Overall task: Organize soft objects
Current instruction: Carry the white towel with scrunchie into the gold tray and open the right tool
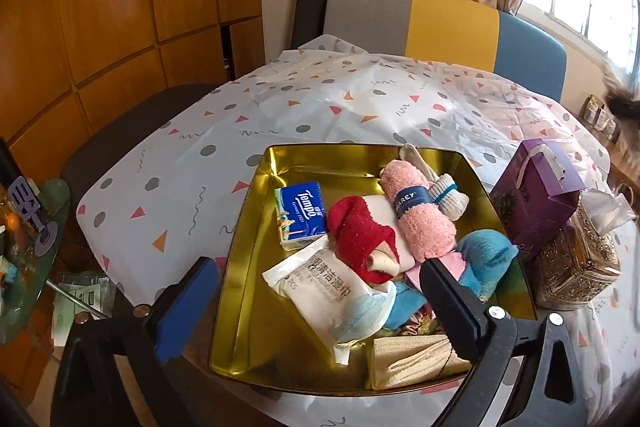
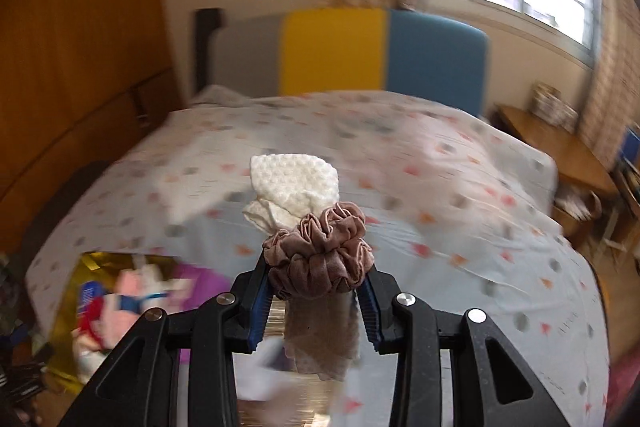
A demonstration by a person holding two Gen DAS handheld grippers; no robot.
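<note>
Patterned plastic cloth, white with grey dots and orange and pink triangles, covers a table [image 1: 320, 107] in a room with wooden wall panels, and a grey, yellow and blue chair back stands at the table's far edge. Near the table's front edge sits a gold tin tray [image 1: 256, 227] filled with soft things: a blue Tempo tissue pack [image 1: 300, 215] toward its left wall, a white wet-wipe packet [image 1: 332, 291] in front of that, a red sock [image 1: 360, 235] in the middle, a rolled pink towel [image 1: 416, 215] toward the far right corner, and a blue cloth [image 1: 484, 259] by the right wall. Just right of the tray stand a purple gift box [image 1: 536, 191] and an ornate gold box [image 1: 576, 263].

Above the tray's front edge, the left gripper [image 1: 316, 311] is spread wide and carries nothing. Raised above the table, the right gripper [image 2: 316, 303] pinches a dusty-pink scrunchie [image 2: 320, 255] with a white cloth [image 2: 292, 183] bunched through it.
</note>
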